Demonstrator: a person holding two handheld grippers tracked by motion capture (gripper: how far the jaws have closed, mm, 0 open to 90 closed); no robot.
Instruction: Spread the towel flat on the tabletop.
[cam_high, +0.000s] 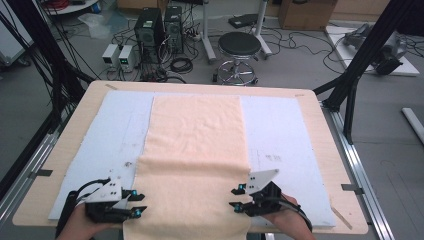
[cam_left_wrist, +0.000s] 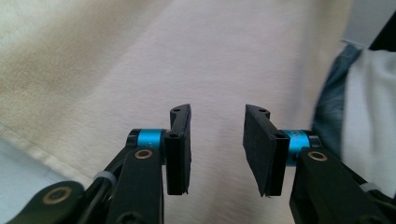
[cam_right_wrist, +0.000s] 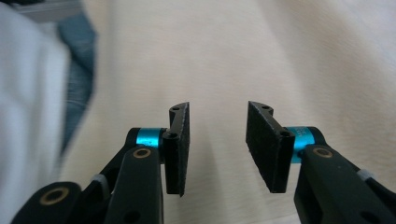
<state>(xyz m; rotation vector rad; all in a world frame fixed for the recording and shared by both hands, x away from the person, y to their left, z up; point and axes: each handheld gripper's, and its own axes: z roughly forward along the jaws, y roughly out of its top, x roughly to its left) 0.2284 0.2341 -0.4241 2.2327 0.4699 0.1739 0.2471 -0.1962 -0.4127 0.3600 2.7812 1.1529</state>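
Note:
A cream cloth (cam_high: 195, 145) lies flat down the middle of a pale mat (cam_high: 280, 130), and its near end hangs over the table's front edge. My left gripper (cam_high: 141, 202) sits at the cloth's near left edge and points inward. Its jaws stand open over the cloth (cam_left_wrist: 210, 56), and the gap between them (cam_left_wrist: 217, 149) holds nothing. My right gripper (cam_high: 233, 198) mirrors it at the cloth's near right edge, open too. The cloth (cam_right_wrist: 233, 56) passes beneath that gap (cam_right_wrist: 217, 147) untouched by the pads.
The mat covers most of a wooden table (cam_high: 325, 150). Beyond the far edge stand a round stool (cam_high: 239, 47) and computer towers (cam_high: 150, 27) among floor cables. A black frame post (cam_high: 365, 55) rises at the right. The person's clothing (cam_left_wrist: 359, 121) shows close behind the cloth.

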